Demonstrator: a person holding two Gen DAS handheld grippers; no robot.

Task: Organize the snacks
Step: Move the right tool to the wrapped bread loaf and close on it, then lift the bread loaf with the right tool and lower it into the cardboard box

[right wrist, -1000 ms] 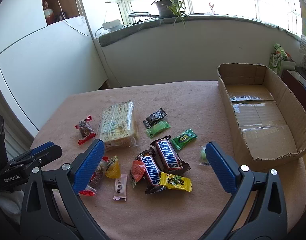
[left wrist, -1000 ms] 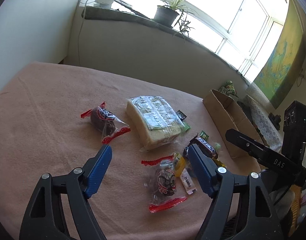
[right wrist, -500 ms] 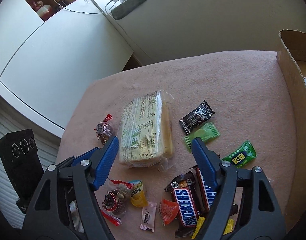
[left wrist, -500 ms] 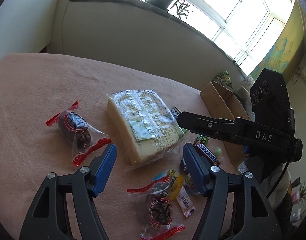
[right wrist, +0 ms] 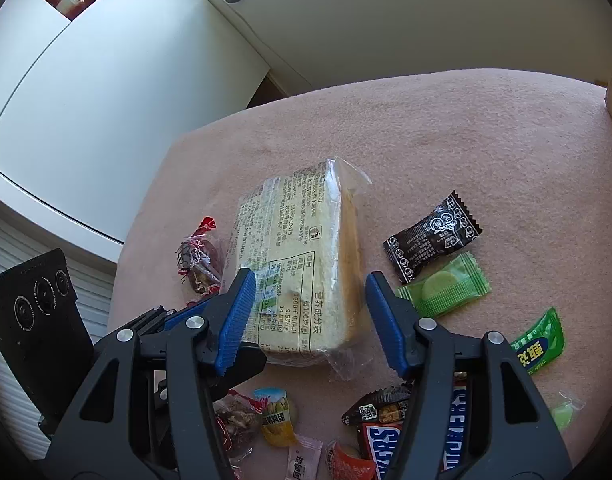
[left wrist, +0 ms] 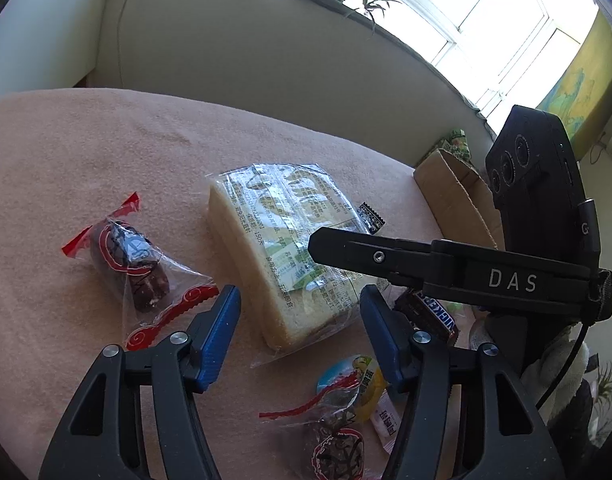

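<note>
A clear-wrapped loaf of sliced bread [left wrist: 281, 248] [right wrist: 301, 264] lies on the pink cloth. My left gripper [left wrist: 299, 328] is open, its blue pads on either side of the loaf's near end, apart from it. My right gripper [right wrist: 308, 312] is open too, straddling the loaf's near end from the other side. The right gripper's black finger [left wrist: 370, 252] crosses over the loaf in the left wrist view. Red-trimmed dark snack packs [left wrist: 133, 264] [right wrist: 197, 260] lie beside the loaf. Snickers bars [right wrist: 386, 448] lie near me.
A cardboard box [left wrist: 454, 196] stands at the table's right side. A black packet [right wrist: 432, 236], green candies [right wrist: 446, 284] [right wrist: 540, 340], a yellow jelly cup [right wrist: 275, 416] and small sweets lie around the loaf. A wall and a plant sill stand behind.
Both grippers have moved in toward the bread loaf and lower; the loaf now sits between each pair of open pads. The snacks have not moved.
</note>
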